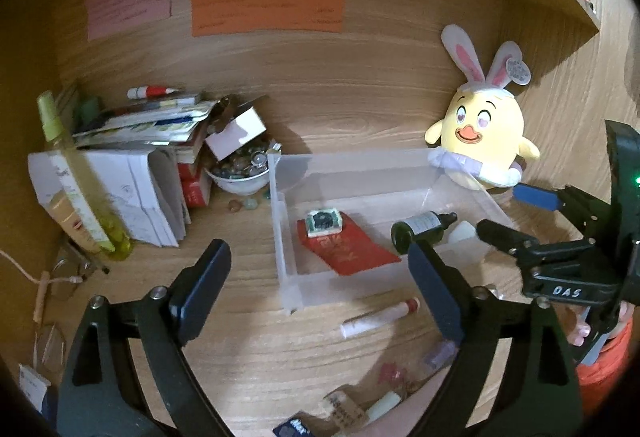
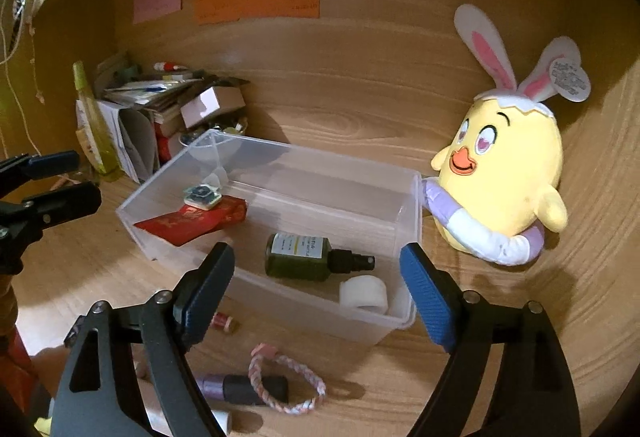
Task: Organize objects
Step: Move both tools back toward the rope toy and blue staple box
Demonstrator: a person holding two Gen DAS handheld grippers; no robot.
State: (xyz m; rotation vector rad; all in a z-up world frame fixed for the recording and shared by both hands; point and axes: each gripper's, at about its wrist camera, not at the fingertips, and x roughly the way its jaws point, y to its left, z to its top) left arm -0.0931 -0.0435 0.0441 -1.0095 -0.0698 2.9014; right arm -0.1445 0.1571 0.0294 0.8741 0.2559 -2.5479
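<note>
Left wrist view: left gripper (image 1: 320, 277) spread wide, nothing between its fingers. Clear bin (image 1: 280, 233) on the desk ahead holds a red packet (image 1: 356, 253) with a small square tile (image 1: 324, 223) on it, plus a dark bottle (image 1: 420, 229) lying flat. White tube (image 1: 380, 317) lies on the desk just outside the bin.

Right wrist view: right gripper (image 2: 316, 293) also wide, empty, over the bin's near wall. Bottle beside a white roll (image 2: 364, 295) inside. Braided ring (image 2: 286, 383) and a purple tube (image 2: 240, 387) on the desk. Chick plush (image 2: 504, 173) touches the bin's right end.
</note>
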